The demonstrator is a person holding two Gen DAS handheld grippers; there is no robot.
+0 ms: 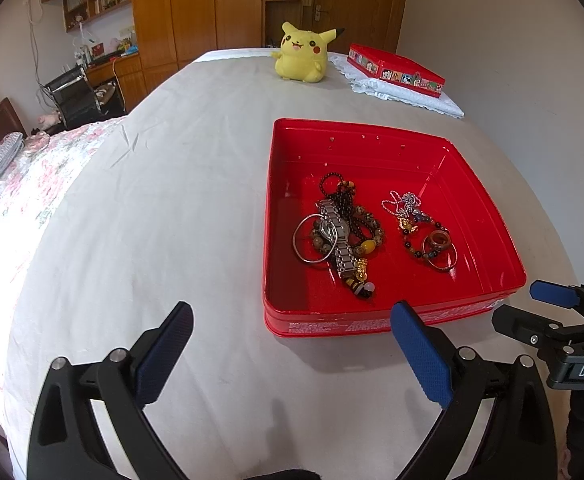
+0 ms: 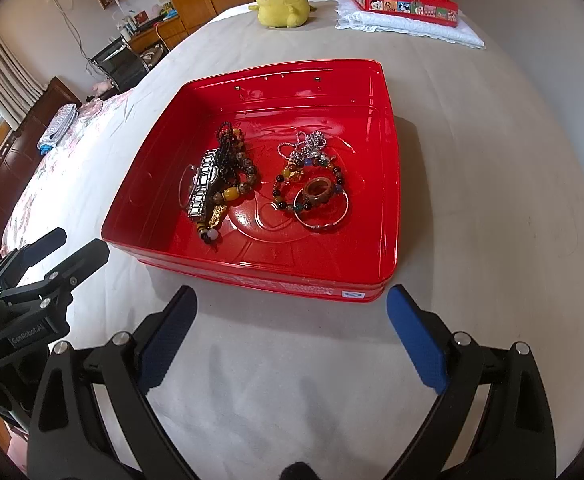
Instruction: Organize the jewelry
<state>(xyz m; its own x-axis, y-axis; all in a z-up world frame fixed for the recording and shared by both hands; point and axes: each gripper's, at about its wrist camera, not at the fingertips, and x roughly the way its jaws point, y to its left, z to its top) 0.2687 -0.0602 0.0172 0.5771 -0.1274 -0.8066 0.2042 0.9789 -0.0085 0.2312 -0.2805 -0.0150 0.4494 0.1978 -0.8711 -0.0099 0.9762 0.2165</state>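
A red tin tray (image 1: 287,312) (image 2: 388,160) sits on the white bed sheet. In it lie a silver watch (image 1: 338,236) (image 2: 203,184) tangled with bead bracelets and a thin silver bangle (image 1: 298,240), and to the right a silver chain (image 1: 406,204) (image 2: 310,144), a bead bracelet, a wooden ring (image 1: 439,240) (image 2: 320,192) and a metal bangle (image 2: 324,224). My left gripper (image 1: 292,312) is open and empty, just short of the tray's near left corner. My right gripper (image 2: 292,296) is open and empty before the tray's near edge. Each gripper shows in the other's view, the right one (image 1: 532,300) and the left one (image 2: 75,240).
A yellow Pikachu plush (image 1: 302,56) (image 2: 281,2) sits at the far side of the bed. A red box (image 1: 396,70) (image 2: 404,0) rests on a white lace cloth (image 1: 412,96) (image 2: 412,28) at the far right. A floral quilt (image 1: 19,200) lies at the left.
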